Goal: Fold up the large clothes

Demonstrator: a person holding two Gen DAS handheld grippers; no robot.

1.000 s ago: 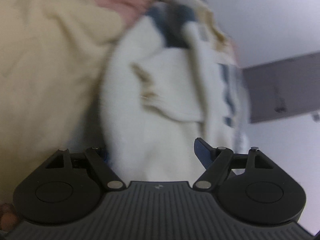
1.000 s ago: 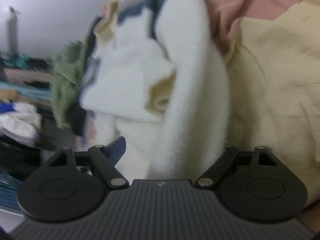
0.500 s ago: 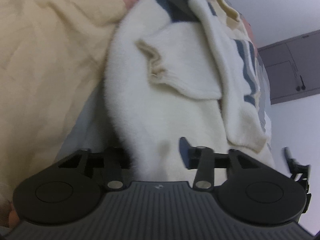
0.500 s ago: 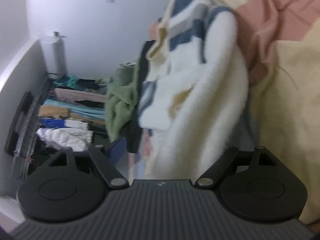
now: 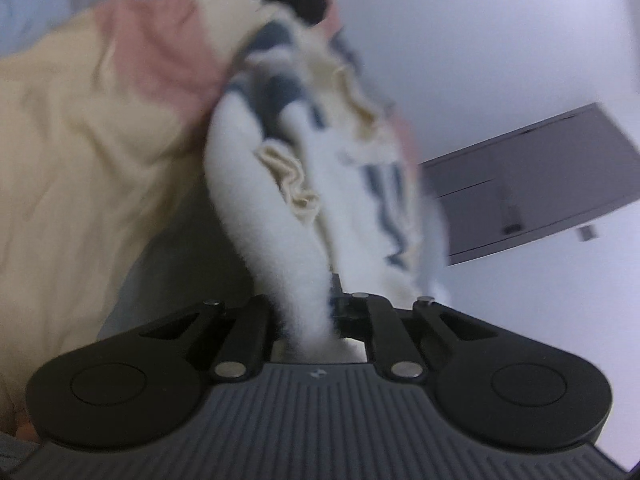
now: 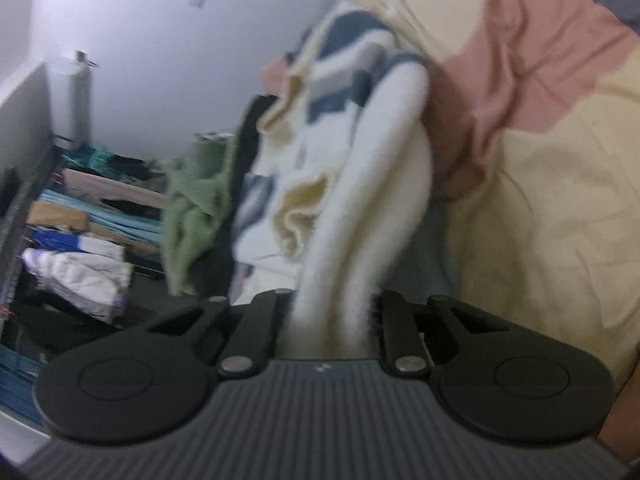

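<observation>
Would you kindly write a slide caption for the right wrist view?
Right gripper closing on a white fleece fold of the striped sweater, yellow-and-pink bedding beside it.

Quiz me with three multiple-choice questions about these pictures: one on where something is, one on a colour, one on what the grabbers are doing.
1. The green garment in the right wrist view lies:
A. left of the fleece garment
B. right of it
C. on it

2. The fleece's stripes are:
A. red
B. blue
C. black

3. The left gripper is:
A. wide open
B. out of view
C. clamped on fleece

Answers:
1 A, green sits leftward.
2 B, blue bands show.
3 C, white pile is pinched; the right gripper is closing on it too.
</observation>
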